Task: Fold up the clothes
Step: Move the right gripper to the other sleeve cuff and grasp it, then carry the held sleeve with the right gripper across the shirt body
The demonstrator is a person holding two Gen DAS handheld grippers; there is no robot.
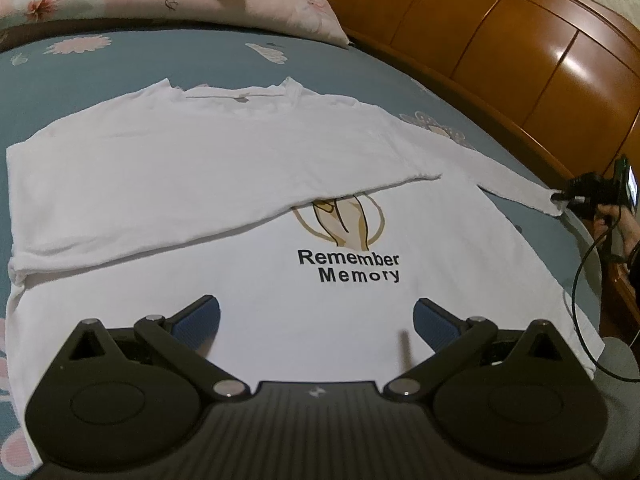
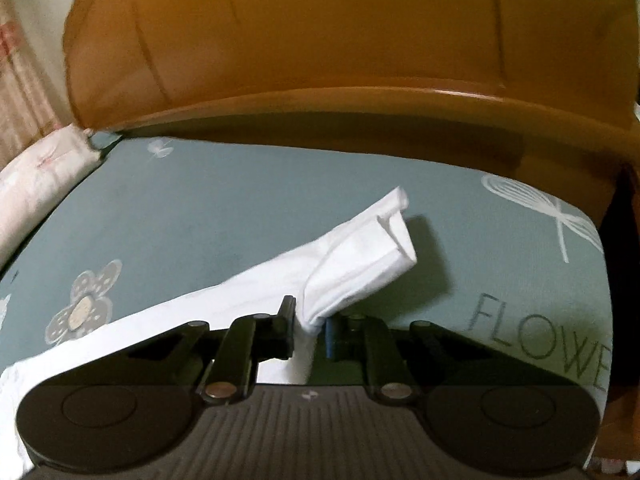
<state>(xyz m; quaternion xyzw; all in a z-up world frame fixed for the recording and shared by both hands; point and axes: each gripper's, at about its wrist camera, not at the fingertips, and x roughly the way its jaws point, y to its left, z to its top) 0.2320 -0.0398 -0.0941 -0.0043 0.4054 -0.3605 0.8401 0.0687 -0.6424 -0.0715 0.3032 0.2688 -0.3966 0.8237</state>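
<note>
From the left wrist we see our left gripper spread wide, hovering over the white shirt lying flat on the blue bedsheet, one sleeve folded across its chest; from the right wrist, our right gripper pinches the other sleeve near its cuff, lifted off the sheet before the wooden headboard

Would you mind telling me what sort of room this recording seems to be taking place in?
Most likely a bedroom. The white shirt is spread on a bed with a blue-grey flowered sheet, a floral pillow lies at one end, and a wooden bed board runs along the side.
</note>
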